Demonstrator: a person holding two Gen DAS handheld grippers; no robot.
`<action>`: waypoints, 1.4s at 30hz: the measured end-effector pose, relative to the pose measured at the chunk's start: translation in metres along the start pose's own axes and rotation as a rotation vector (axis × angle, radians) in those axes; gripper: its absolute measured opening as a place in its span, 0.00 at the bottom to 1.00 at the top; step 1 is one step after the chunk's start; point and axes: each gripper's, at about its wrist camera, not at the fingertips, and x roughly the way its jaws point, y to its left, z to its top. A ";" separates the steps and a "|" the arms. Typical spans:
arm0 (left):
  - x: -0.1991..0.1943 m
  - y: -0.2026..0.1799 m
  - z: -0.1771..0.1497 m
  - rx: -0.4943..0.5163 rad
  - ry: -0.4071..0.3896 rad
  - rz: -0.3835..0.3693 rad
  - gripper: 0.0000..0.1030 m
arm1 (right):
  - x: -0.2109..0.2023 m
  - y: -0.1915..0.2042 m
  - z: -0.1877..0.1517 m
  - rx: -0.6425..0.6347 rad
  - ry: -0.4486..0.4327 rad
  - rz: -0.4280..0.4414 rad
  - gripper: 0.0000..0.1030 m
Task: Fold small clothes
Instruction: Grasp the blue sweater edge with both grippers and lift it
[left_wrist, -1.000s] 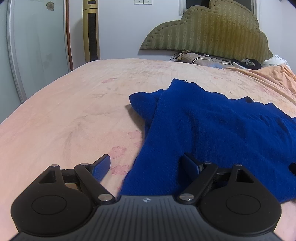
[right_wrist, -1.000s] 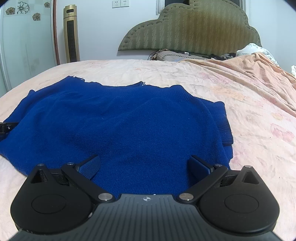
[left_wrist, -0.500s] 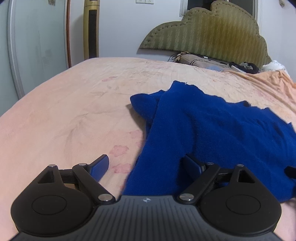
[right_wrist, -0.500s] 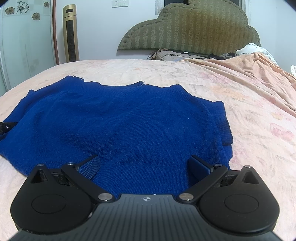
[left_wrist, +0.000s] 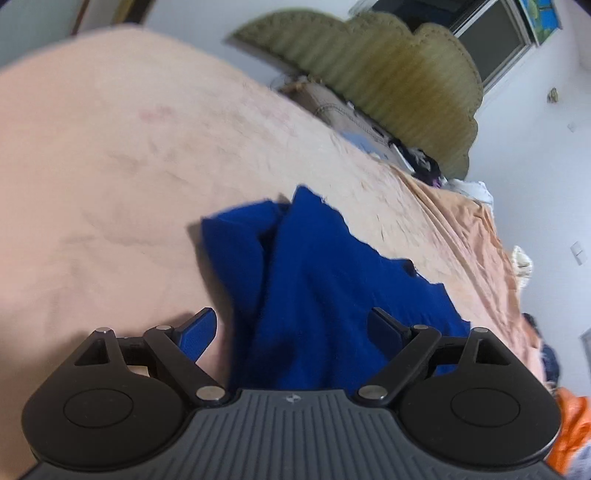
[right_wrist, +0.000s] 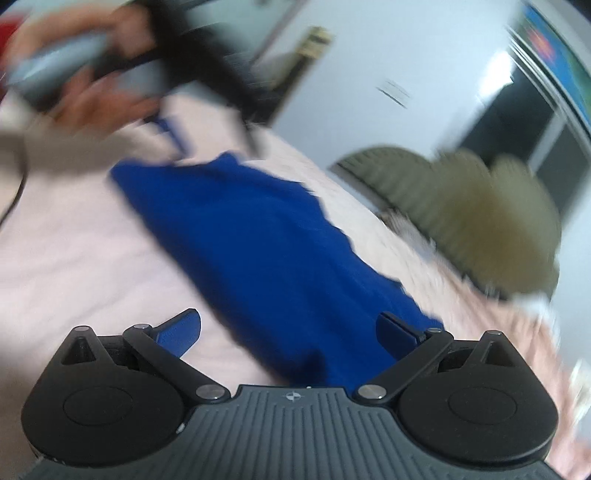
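Observation:
A blue knit sweater (left_wrist: 325, 280) lies spread on the peach bedspread (left_wrist: 110, 177), its left sleeve bunched beside it. It also shows in the right wrist view (right_wrist: 266, 236), blurred. My left gripper (left_wrist: 293, 332) is open and empty, just above the sweater's near left edge. My right gripper (right_wrist: 291, 330) is open and empty, above the sweater's near right part. Both views are tilted. The left gripper and the hand holding it (right_wrist: 110, 74) show blurred at the top left of the right wrist view.
A green padded headboard (left_wrist: 388, 81) stands at the far end of the bed, with pillows and small items (left_wrist: 354, 122) below it. An orange blanket (left_wrist: 476, 236) is rumpled on the bed's right side. White walls lie behind.
Both grippers have lifted and rolled, so both views now tilt and blur. The right wrist view has swung left to take in the left hand. The sweater has not moved; both jaws stay open.

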 end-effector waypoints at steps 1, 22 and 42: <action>0.007 0.004 0.001 -0.021 0.016 -0.007 0.87 | 0.001 0.008 0.002 -0.034 -0.017 -0.033 0.99; 0.097 0.011 0.060 -0.157 0.119 -0.106 0.17 | 0.073 0.055 0.065 -0.154 -0.053 0.002 0.26; 0.056 -0.124 0.054 0.118 -0.022 0.107 0.12 | 0.008 -0.038 0.029 0.229 -0.163 -0.003 0.09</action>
